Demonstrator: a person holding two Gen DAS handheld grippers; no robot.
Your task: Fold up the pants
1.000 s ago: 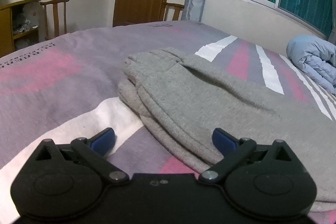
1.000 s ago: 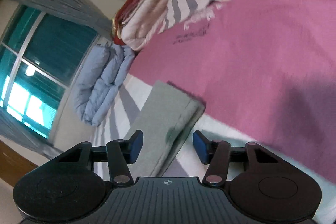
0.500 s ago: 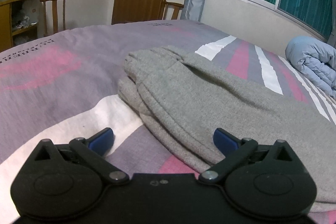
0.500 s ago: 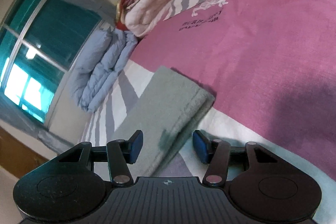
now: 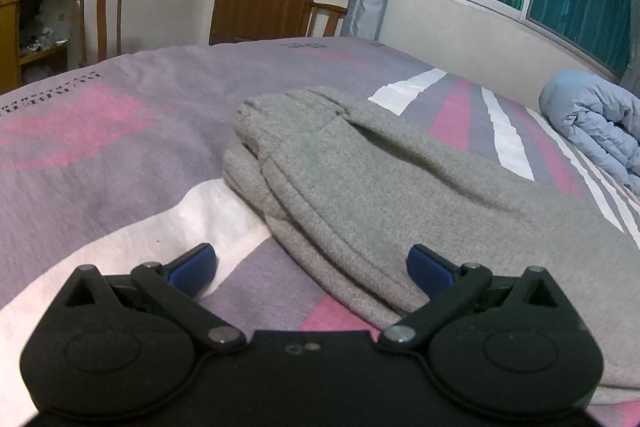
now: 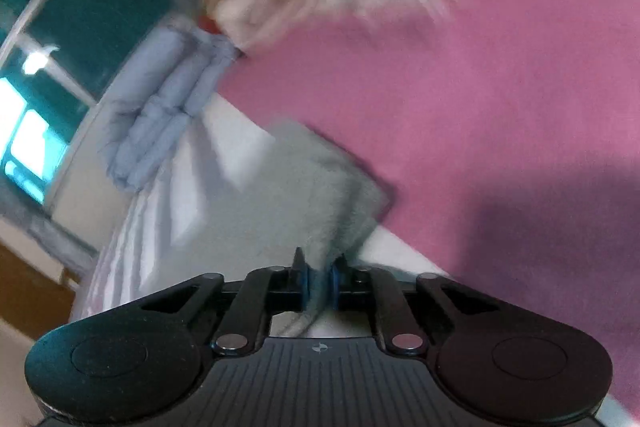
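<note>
1. The left gripper [image 5: 310,261] rests low on the bed [image 5: 120,155], its fingers spread wide and holding nothing; one blue pad lies on the sheet, the other on the grey pants [image 5: 360,187].
2. The pants lie along the bed, seemingly doubled lengthwise; the crosswise folds look yet to be made.
3. The right gripper [image 6: 319,285] has its fingers pinched nearly together on the pants' far end.
4. Only the left view shows the waistband end, door and chairs; only the right shows the pinch, though blurred.
</note>
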